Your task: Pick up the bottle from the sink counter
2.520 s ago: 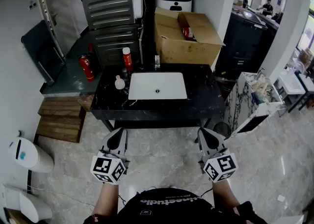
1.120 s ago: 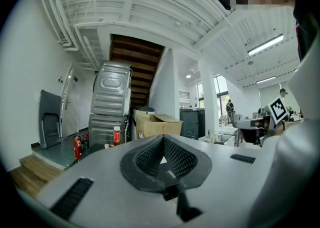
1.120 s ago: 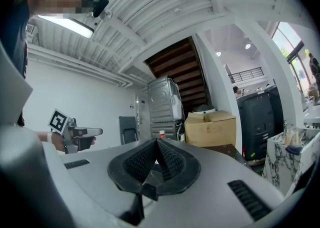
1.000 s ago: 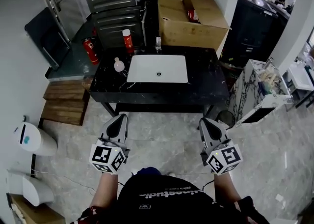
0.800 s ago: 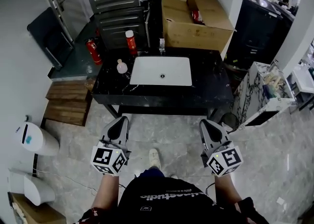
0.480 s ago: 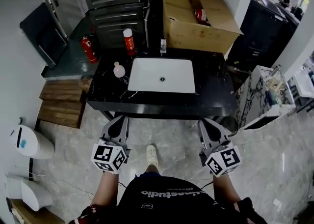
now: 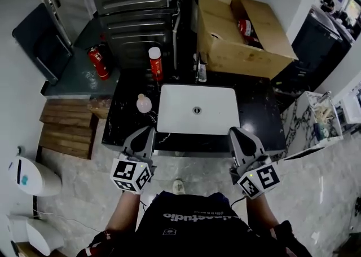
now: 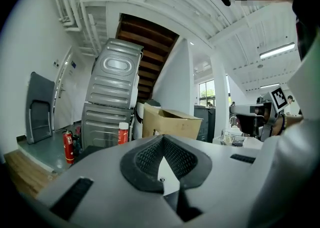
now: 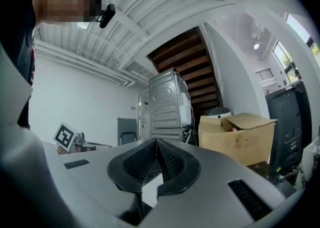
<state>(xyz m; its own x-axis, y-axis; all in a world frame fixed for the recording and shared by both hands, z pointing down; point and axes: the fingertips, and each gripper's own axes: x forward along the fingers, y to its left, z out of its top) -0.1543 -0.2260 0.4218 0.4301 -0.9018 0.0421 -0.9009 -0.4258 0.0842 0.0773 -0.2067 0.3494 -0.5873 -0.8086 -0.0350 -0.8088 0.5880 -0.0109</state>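
A tall red bottle with a white cap (image 7: 154,62) stands at the back left of the black sink counter (image 7: 262,116); the left gripper view shows this red bottle (image 8: 123,133) beyond the jaws. A small pale round bottle (image 7: 144,103) stands left of the white basin (image 7: 217,120). My left gripper (image 7: 148,131) is shut and empty at the counter's front edge, just short of the pale bottle. My right gripper (image 7: 237,132) is shut and empty at the basin's front right corner. Both pairs of jaws meet at the tips (image 8: 162,139) (image 9: 156,144).
A faucet (image 7: 201,72) rises behind the basin. An open cardboard box (image 7: 242,30) sits behind the counter at right, with grey metal appliances (image 7: 132,2) behind at left. A red fire extinguisher (image 7: 97,62) stands on the floor at left, near wooden pallets (image 7: 67,129).
The person has walked up to the counter. It now fills the middle of the head view, and both grippers have gone from over the floor to its front edge, still shut.
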